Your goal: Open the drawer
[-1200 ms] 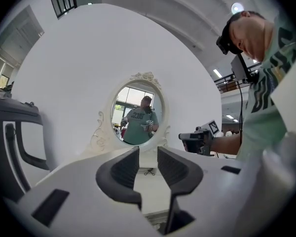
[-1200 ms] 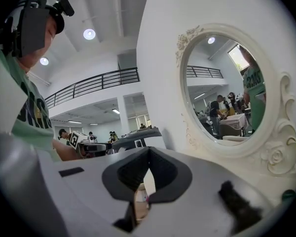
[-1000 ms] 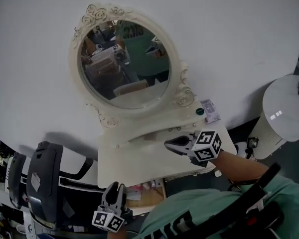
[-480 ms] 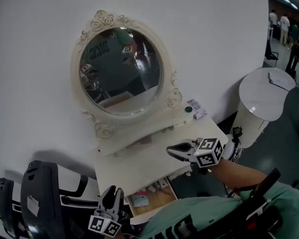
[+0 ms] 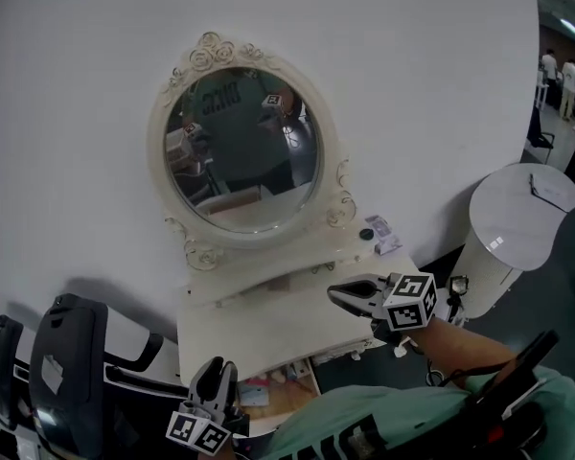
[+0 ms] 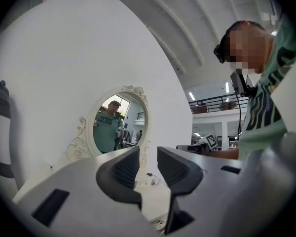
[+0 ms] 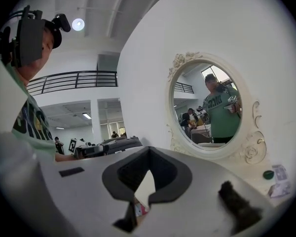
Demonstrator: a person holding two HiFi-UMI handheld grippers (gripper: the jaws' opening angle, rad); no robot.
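Large indoor hall; mezzanine railing [image 7: 74, 80], ceiling light [image 7: 78, 24], vanity mirror [image 5: 241, 151] on partition [image 5: 412, 84]

The mirror [image 5: 244, 151] stands at the back of the table [image 5: 268, 324], against the wall [image 5: 412, 65]. 2 small items [image 5: 376, 231] lie right of it. The drawer [image 5: 297, 398] juts out under the table's front.

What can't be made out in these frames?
- Drawer contents: head view, mostly under the tabletop and the person's shirt; visible items too small to name.
- Drawer front: head view, hidden by the shirt.
- Print on the card by the mirror: right gripper view, too small.
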